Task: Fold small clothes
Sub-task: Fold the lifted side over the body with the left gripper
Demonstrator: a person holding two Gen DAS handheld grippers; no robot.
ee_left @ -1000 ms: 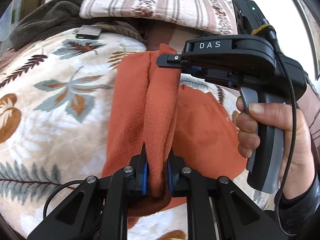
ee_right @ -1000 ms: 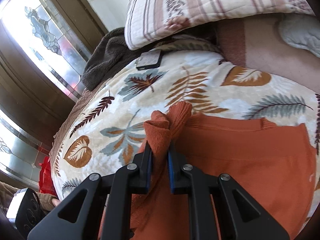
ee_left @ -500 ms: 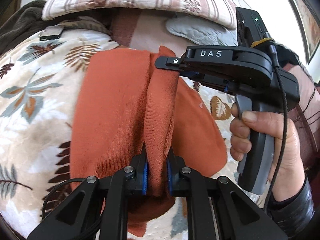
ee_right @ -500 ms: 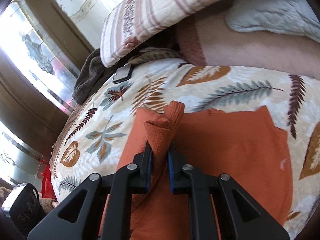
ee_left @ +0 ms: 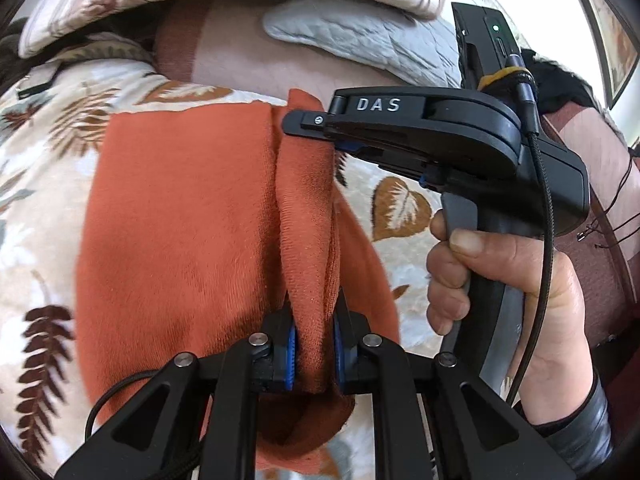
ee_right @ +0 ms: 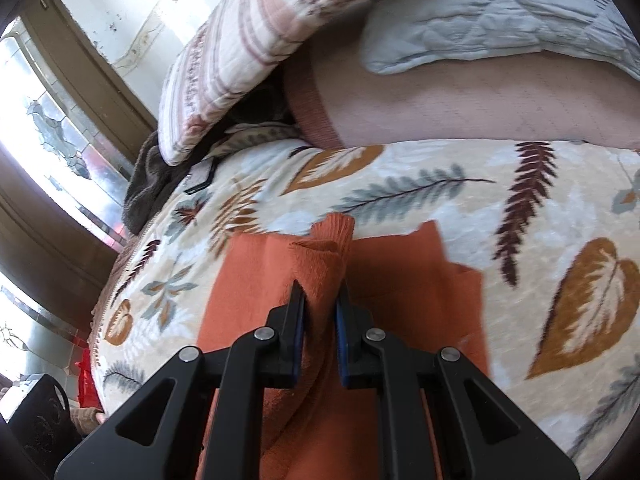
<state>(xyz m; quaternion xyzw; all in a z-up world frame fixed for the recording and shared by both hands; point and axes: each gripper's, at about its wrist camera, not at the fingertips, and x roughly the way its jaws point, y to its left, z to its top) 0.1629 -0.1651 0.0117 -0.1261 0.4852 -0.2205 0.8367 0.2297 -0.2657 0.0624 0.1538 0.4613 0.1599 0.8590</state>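
Note:
An orange knit garment (ee_left: 180, 220) lies on a leaf-patterned blanket (ee_left: 48, 152). My left gripper (ee_left: 314, 316) is shut on the near end of a raised fold of the garment. My right gripper (ee_right: 320, 300) is shut on the far end of the same fold, and shows in the left wrist view (ee_left: 316, 128) coming in from the right, held by a hand (ee_left: 500, 280). The fold is stretched between the two grippers above the rest of the garment (ee_right: 420, 280), which lies flat beneath.
A striped quilt (ee_right: 248, 52), a grey-blue pillow (ee_right: 500, 12) and a pink cover (ee_right: 460, 108) are piled at the far end of the bed. A dark phone (ee_right: 200, 176) lies on the blanket near a brown throw (ee_right: 148, 184). A window is at the left.
Both grippers have carried the held fold to the right across the garment. More of the folded-over cloth now lies flat at the left, and the pillows have come into view.

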